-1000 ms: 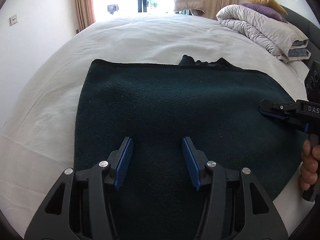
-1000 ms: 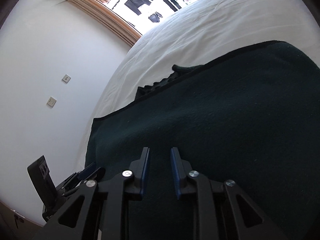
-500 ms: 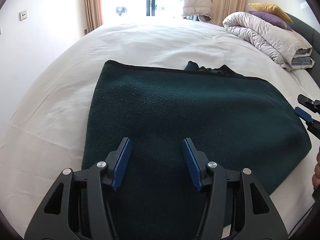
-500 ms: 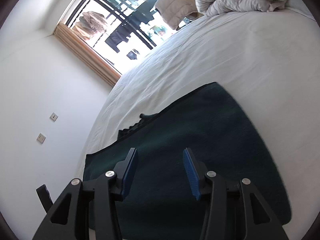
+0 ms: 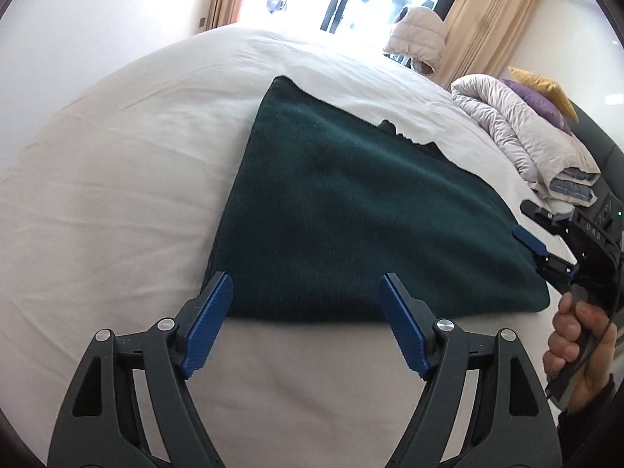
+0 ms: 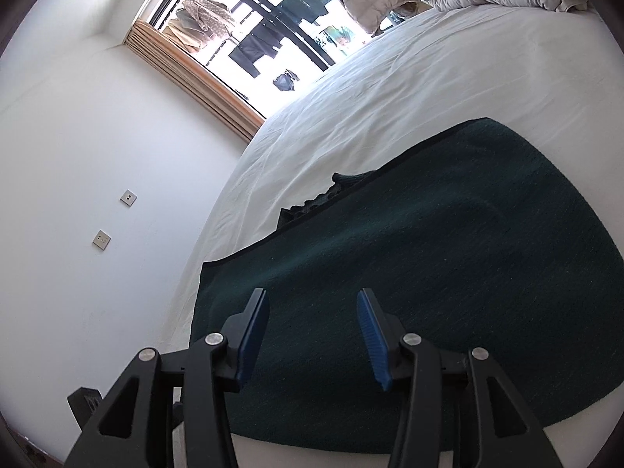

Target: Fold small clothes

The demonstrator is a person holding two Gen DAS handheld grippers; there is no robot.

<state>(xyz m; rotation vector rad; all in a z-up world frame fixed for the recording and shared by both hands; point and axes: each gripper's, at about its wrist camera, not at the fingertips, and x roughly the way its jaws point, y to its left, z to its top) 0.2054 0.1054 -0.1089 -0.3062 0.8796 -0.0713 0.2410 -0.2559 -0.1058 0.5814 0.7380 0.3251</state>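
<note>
A dark green knit garment (image 5: 351,210) lies folded flat on the white bed (image 5: 117,195); a bit of its lower layer sticks out at the far edge. It also fills the right wrist view (image 6: 448,257). My left gripper (image 5: 306,304) is open and empty, just in front of the garment's near edge. My right gripper (image 6: 312,319) is open and empty, above the garment near its front edge. In the left wrist view the right gripper (image 5: 546,234) shows at the garment's right edge, held by a hand (image 5: 577,351).
A rolled grey duvet (image 5: 526,132) with purple and yellow pillows lies at the bed's far right. A beige jacket (image 5: 417,39) hangs by the bright window. A white wall with sockets (image 6: 113,218) runs along the bed's left side.
Both grippers pulled back toward the garment's near edge. The left gripper opened wider and now sits over bare sheet. The right gripper opened from nearly closed and moved to the garment's right edge.
</note>
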